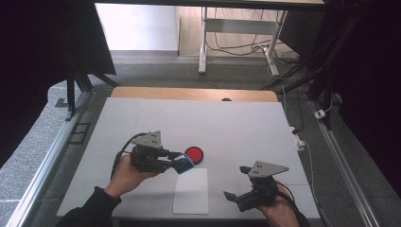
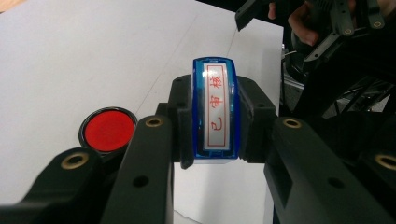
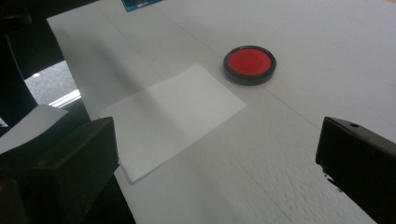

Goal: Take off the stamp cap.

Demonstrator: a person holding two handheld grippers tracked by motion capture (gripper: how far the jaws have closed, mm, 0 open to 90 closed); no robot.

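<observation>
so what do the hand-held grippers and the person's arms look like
Each hand-held gripper, left and right, is black with two blocky jaws, brass-coloured rivets and a grey three-cornered plate on top. A black cable trails from the left one. The left arm wears a dark sleeve.

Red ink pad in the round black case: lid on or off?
Off. The round black-cased red ink pad shows its bare red surface beside the white paper sheet; no lid in sight.

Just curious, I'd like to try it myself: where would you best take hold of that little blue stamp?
Across its two long flat sides, coming from the labelled end, as the left gripper holds it now. The blue stamp is a narrow block, so those parallel faces sit flush between the jaws and leave the other end free.
</observation>
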